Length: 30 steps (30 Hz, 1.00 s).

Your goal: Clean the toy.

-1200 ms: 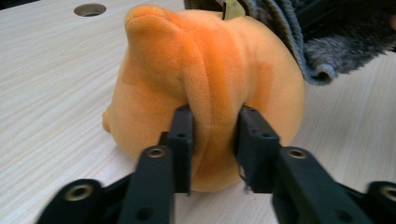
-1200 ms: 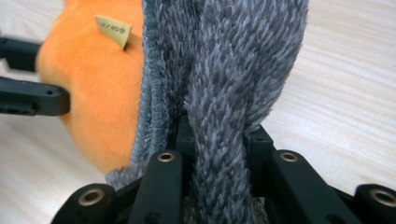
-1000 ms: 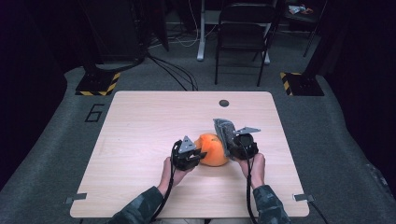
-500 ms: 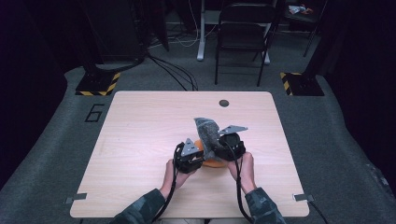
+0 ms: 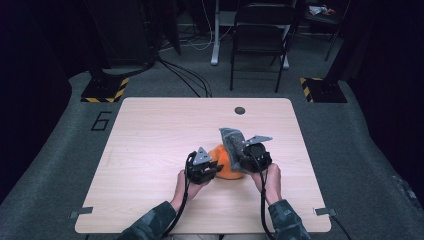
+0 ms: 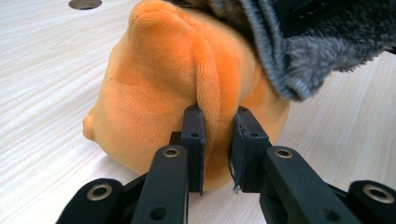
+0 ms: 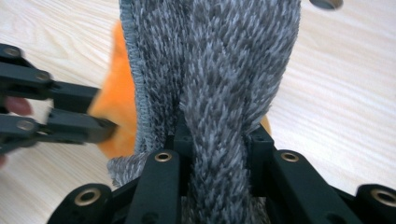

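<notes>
Both jaws pinch soft goods: orange plush left, grey cloth right.

Left gripper (image 6: 216, 140) is nearly closed on a raised ridge of the plush (image 6: 177, 84), which rests on the table (image 5: 150, 130) near its front middle. Right gripper (image 7: 215, 144) clamps a bunched fold of the cloth (image 7: 219, 70); the cloth stands up beside the plush and seems to drape over its top, though the high view is too small to confirm.

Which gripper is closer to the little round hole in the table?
The right gripper. It sits nearer the hole, holding the grey cloth. The left gripper grips the orange plush farther back.
</notes>
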Tool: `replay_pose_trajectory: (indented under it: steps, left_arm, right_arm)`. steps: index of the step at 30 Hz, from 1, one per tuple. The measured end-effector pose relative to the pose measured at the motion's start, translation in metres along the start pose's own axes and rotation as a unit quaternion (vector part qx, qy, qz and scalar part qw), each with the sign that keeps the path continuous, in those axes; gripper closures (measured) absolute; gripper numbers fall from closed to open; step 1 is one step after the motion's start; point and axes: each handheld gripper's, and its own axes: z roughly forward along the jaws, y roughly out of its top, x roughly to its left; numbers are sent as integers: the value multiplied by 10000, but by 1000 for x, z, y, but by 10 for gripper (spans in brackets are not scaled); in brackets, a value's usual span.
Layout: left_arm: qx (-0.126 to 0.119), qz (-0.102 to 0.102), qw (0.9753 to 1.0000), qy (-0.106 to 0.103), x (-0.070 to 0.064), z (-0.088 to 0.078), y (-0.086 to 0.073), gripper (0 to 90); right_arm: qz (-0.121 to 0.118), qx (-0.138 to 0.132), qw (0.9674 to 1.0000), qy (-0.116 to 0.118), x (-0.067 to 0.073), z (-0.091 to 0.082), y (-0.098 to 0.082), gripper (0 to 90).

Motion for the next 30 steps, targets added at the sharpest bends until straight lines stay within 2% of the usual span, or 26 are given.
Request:
replay_pose_trajectory:
  steps: [3,5,8,14,16,17,18,19,20,21,23,24,26,28,30]
  left_arm:
    - [-9,2,10000,8,1,0,0,770]
    - [25,10,10000,-33,3,0,0,770]
    - [-14,-71,10000,-24,3,0,-1,769]
    - [-41,-32,10000,-2,3,0,-2,767]
    - [-37,-63,10000,-7,3,0,-2,765]
    - [-25,-13,10000,4,5,-1,-1,765]
    - [-49,-64,10000,7,5,-1,-2,764]
    - [-69,-82,9999,0,6,0,-2,764]
    - [-76,-124,9999,-4,6,-1,-2,763]
    - [-53,-132,9999,-36,7,-1,-2,762]
    - [-92,-175,9998,-29,8,-1,-3,760]
    - [-111,-196,9997,-21,9,-1,-3,758]
    - [-124,-271,9995,-41,11,-1,-3,756]
    - [-130,-327,9993,-81,12,-2,-3,753]
    - [-151,-303,9994,-59,12,-1,-3,752]
  right_arm:
    - [120,92,9999,-20,-8,1,-5,722]
    - [106,209,9996,-162,-14,1,-9,722]
    - [265,363,9989,-160,-25,6,-18,723]
    - [799,595,9950,29,-45,24,-36,722]
    - [801,763,9939,11,-48,30,-41,722]
    - [758,852,9935,-2,-49,33,-43,722]
    - [828,935,9922,15,-49,37,-46,722]
    - [796,1004,9918,25,-50,41,-49,722]
    - [732,998,9923,32,-50,45,-51,721]
    - [774,975,9922,-3,-48,46,-51,720]
    - [585,1011,9931,-77,-46,45,-47,719]
    - [472,975,9939,-186,-45,43,-46,721]
    - [485,880,9944,-315,-48,32,-39,725]
    - [553,532,9964,-358,-50,15,-31,724]
    - [552,147,9979,-293,-48,-4,-22,724]
